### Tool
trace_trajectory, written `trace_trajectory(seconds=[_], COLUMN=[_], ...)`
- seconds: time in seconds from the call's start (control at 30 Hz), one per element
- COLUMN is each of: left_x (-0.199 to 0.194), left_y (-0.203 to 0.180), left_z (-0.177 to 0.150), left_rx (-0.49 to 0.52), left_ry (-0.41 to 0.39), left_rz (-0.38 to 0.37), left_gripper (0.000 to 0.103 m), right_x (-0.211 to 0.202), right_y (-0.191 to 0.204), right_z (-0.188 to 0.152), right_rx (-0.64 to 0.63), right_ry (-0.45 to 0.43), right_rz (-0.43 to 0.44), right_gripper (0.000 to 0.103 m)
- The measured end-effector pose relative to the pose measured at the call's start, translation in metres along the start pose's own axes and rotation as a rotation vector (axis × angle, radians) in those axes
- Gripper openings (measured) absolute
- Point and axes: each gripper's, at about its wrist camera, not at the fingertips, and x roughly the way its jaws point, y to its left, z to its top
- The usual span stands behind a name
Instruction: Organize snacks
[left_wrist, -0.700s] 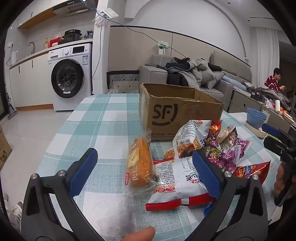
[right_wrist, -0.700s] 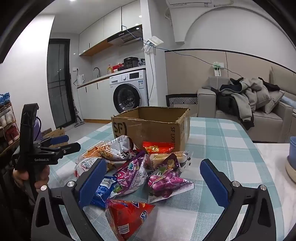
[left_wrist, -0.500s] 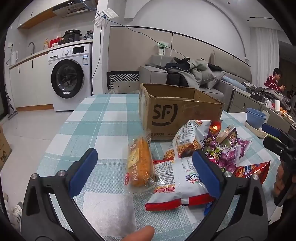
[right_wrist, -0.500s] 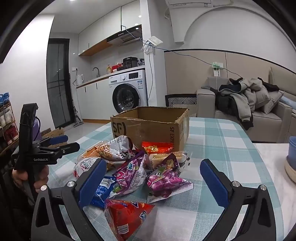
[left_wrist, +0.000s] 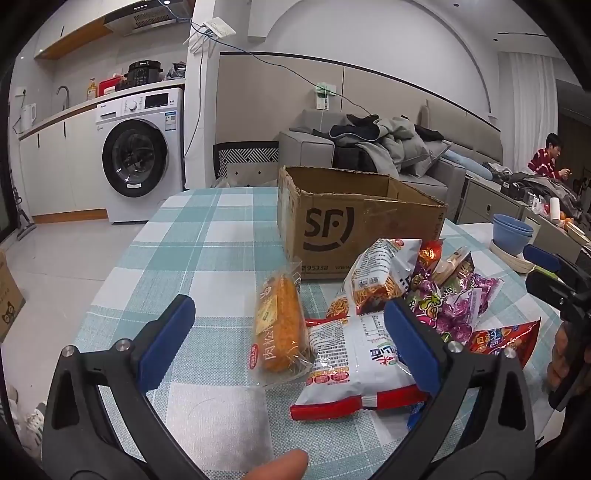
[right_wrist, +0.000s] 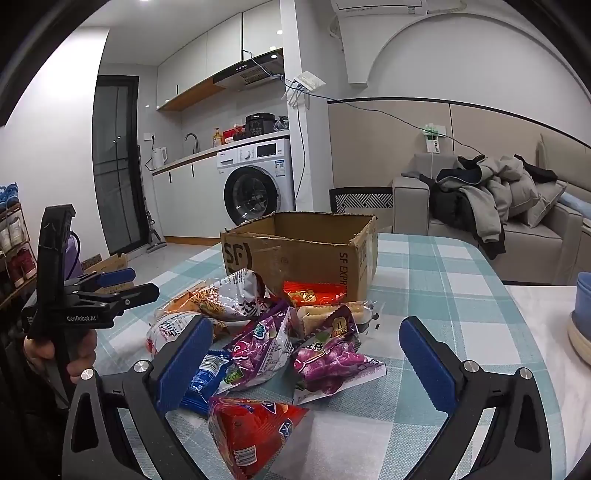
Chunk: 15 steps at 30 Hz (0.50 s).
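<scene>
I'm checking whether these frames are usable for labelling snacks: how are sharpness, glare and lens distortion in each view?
Left wrist view: sharp, even indoor light; fisheye bends the washing machine and walls, dark vignette at the corners; print on the white snack bag is readable. Right wrist view: equally sharp, with glare on the silver noodle bag and purple candy bags.

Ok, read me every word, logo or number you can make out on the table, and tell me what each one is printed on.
"SF" logo: cardboard box, front face.
"95338": same box, bottom edge.
"SF EXPR", cut off: the box's side in the right wrist view.
"GenRobot.AI": left gripper body.
"肉松": clear wrapper of the breaded roll; what follows is unclear.
Print on the white and red bag, purple bags and washing machine is too small or blurred to read.
</scene>
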Motion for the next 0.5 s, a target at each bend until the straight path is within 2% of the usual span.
trace_trajectory(seconds=[0.5], left_x=[0.0007], left_y=[0.0004], left_z=[-0.0002], left_rx=[0.002], left_ry=[0.002], left_rz=[-0.002], left_gripper=[0.102], right_x=[0.0011], right_y=[0.0], right_z=[-0.0005], right_rx=[0.0], right_ry=[0.0], right_rz=[0.0], right_gripper=[0.103])
